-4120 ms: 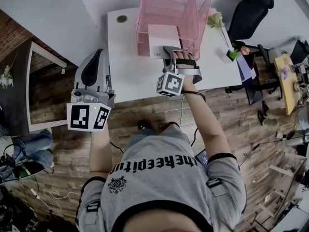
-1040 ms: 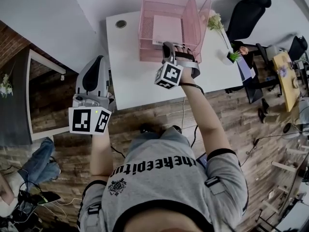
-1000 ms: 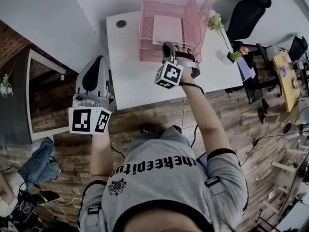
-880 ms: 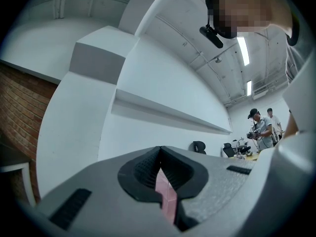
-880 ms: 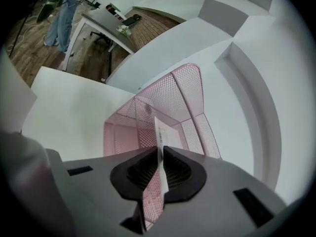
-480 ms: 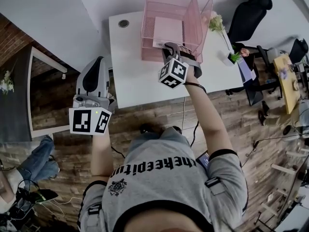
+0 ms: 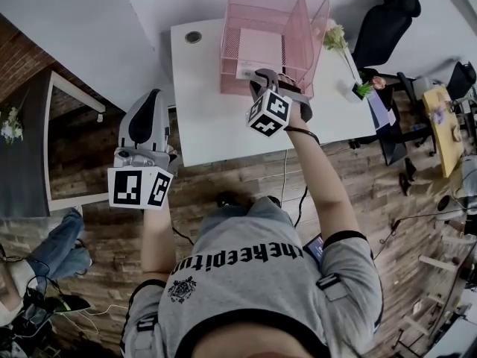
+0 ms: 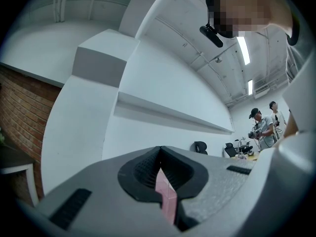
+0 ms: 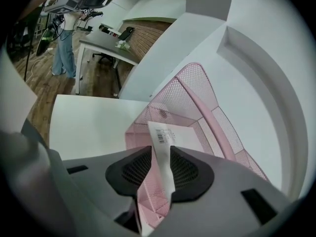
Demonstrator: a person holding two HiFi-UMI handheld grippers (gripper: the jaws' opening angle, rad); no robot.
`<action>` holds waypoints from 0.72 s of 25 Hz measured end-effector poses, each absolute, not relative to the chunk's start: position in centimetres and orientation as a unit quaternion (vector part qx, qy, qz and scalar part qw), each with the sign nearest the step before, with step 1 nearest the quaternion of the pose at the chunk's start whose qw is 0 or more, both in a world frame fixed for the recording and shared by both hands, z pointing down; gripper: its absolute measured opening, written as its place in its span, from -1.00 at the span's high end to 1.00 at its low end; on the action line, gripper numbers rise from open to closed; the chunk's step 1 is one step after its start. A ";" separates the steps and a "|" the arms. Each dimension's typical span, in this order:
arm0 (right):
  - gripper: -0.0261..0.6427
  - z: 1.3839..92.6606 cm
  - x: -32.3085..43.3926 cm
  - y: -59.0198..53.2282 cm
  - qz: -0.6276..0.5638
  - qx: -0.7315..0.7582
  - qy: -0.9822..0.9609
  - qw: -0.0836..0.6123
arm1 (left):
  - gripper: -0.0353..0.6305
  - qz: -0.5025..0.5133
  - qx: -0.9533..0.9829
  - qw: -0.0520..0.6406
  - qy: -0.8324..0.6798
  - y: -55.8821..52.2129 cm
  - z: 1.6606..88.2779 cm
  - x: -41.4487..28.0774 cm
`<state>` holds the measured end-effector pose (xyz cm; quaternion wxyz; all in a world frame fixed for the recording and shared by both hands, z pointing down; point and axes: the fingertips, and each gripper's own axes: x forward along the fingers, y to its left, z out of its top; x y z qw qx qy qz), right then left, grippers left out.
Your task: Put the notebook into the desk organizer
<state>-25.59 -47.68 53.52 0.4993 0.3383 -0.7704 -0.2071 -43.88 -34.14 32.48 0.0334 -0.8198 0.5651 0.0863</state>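
Opening at this moment, right tongs [image 9: 160, 157], with the near edge of notebook [image 9: 174, 135] between the two dark pads. On one side of that white edge a thin gap, pink mesh visible through it. On the other side pad and paper very close, touching or not impossible to say. In the head view, right tongs [image 7: 262, 79] held by a hand, jaws pointing at the open front of desk organizer [image 7: 307, 21].

Notebook [image 7: 259, 45] lying flat inside the pink wire organizer, to the left of its tall divider as seen from the head camera. Pink cover up, white barcode label at the near end. Only this near end out at the front, just where the jaws are. Desk organizer [image 9: 197, 90] upright on white table [image 7: 205, 121], toward the far side, close to the wall.

As for left tongs [image 8: 159, 154], pressed together at the tips and holding nothing. Lower between the pads only a narrow slit, with a strip of pink seen through it. In the head view, left tongs [image 7: 150, 95] well apart from the organizer, beyond the left edge of the table, above wooden floor [image 7: 223, 177], touching nothing visible.
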 end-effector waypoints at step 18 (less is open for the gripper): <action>0.92 45.3 -23.3 -42.6 -0.020 0.447 -0.867 0.222 | 0.88 0.087 -0.828 0.045 0.553 -33.4 31.0 -39.7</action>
